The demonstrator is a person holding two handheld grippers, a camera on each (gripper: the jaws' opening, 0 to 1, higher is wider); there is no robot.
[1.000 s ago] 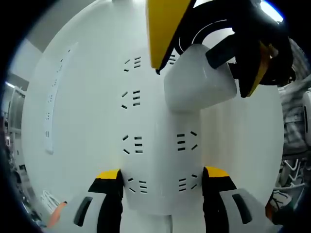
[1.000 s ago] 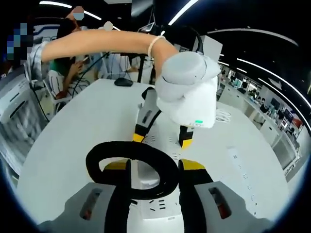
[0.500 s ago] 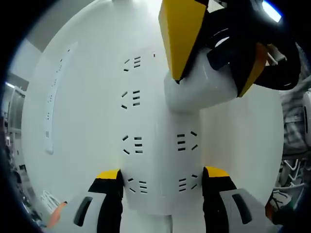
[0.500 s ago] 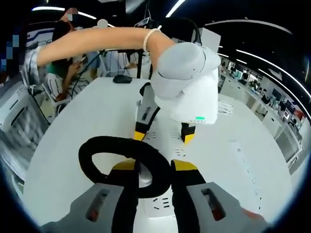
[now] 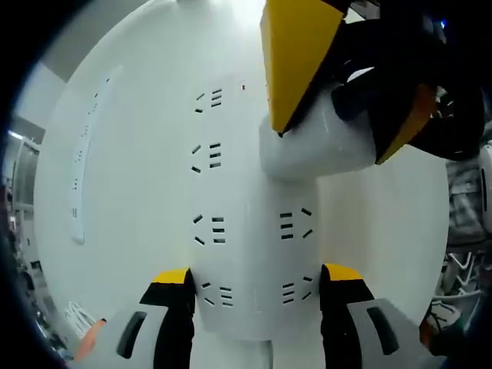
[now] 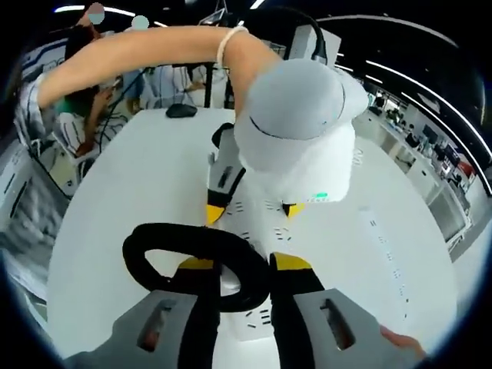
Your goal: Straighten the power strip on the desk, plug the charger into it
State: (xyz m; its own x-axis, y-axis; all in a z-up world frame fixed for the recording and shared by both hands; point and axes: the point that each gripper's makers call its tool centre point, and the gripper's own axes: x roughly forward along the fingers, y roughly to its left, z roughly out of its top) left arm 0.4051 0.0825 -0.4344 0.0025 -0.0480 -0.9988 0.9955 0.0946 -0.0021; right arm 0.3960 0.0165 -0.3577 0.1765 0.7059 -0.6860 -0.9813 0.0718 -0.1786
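The left gripper [image 5: 257,296] clamps the near end of the power strip [image 5: 246,215], a smooth white plastic block with rows of slotted sockets, flat on the white desk [image 5: 123,154]. The right gripper [image 6: 237,269] pinches the rounded white charger [image 5: 315,138], its black cable [image 6: 192,250] looped. Best pressed squarely down, I judge, strip held steady.

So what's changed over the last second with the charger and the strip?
The right gripper, shut on the white charger, has shifted further over the power strip. The left gripper stays clamped on the strip's end, and the strip has not moved.
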